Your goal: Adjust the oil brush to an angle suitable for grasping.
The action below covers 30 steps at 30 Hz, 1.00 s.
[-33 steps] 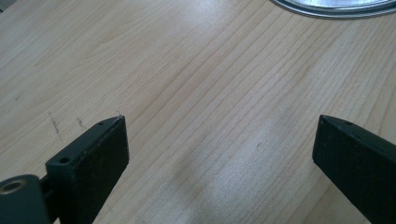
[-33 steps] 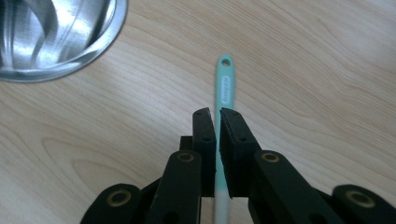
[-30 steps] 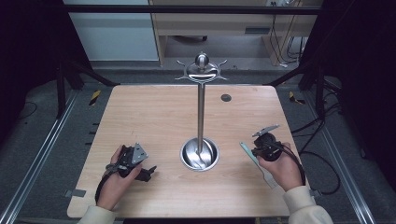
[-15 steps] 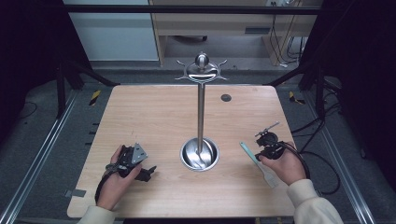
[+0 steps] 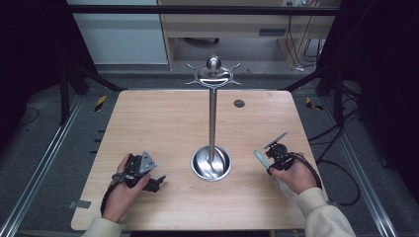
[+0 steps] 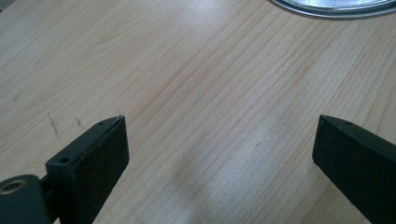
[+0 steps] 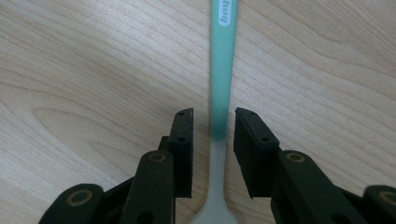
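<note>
Teal-and-white slim toothbrush (image 7: 223,70) lies flat on wood.

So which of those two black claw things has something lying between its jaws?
The right gripper: a teal and white handled utensil lies on the table between its narrow jaws, with gaps either side. The left gripper stands wide over bare wood.

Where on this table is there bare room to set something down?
The wood between the table's far edge and the metal stand's base is bare on both sides of the pole. The near strip is crowded: left gripper, the base, then the right gripper over the green-handled utensil.
</note>
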{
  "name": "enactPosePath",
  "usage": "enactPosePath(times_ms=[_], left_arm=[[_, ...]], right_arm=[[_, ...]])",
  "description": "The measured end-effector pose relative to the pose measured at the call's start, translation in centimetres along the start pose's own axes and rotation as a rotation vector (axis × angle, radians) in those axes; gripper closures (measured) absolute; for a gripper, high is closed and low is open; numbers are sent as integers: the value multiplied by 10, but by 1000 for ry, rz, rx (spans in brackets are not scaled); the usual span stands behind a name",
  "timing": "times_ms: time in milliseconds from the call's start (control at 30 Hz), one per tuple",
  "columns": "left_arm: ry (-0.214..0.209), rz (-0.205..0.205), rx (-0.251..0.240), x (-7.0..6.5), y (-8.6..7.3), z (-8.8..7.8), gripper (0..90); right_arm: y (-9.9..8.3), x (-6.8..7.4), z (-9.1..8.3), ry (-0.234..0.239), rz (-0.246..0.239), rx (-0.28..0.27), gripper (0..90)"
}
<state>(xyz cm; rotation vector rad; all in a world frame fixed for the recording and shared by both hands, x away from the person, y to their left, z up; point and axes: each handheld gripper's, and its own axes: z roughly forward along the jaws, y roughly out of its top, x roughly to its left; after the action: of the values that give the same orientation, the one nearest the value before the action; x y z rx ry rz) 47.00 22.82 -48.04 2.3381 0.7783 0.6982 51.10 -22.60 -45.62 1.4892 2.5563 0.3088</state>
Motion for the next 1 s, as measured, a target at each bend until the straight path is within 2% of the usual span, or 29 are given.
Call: enactPosePath(times_ms=[400,1000], left_arm=[[-1,0,1,0,0,0,34],[-1,6,1,0,0,1,33]], right_arm=[[1,-4,7,34,12,56,745],[1,-10,11,46,15,81,799]])
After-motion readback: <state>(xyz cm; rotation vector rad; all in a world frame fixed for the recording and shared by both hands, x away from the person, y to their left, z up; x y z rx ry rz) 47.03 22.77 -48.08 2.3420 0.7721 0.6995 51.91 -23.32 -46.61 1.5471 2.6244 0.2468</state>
